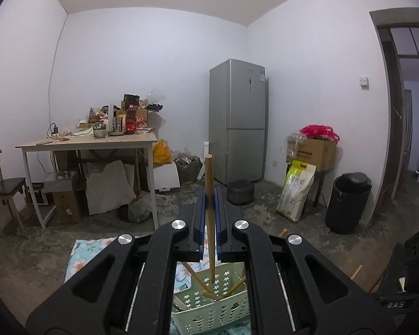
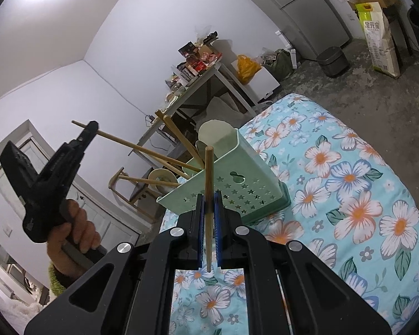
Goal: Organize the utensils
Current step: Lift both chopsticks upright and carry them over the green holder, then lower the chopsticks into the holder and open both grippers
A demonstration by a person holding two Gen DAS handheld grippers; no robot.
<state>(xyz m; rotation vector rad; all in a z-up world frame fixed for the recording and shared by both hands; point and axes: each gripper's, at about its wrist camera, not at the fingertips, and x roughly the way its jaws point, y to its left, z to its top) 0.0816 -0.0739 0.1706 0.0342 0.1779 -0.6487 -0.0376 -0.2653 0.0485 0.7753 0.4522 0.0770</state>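
A pale green perforated utensil holder stands on a floral blue cloth; it also shows below the fingers in the left wrist view. Several wooden chopsticks and a pale spoon lean in it. My left gripper is shut on a wooden chopstick whose lower end points down into the holder; it shows from the side in the right wrist view. My right gripper is shut on another wooden chopstick, held upright just in front of the holder.
The floral cloth covers the work surface. Behind stand a cluttered white table, a grey fridge, a black bin, cardboard boxes, a rice bag and a stool on a concrete floor.
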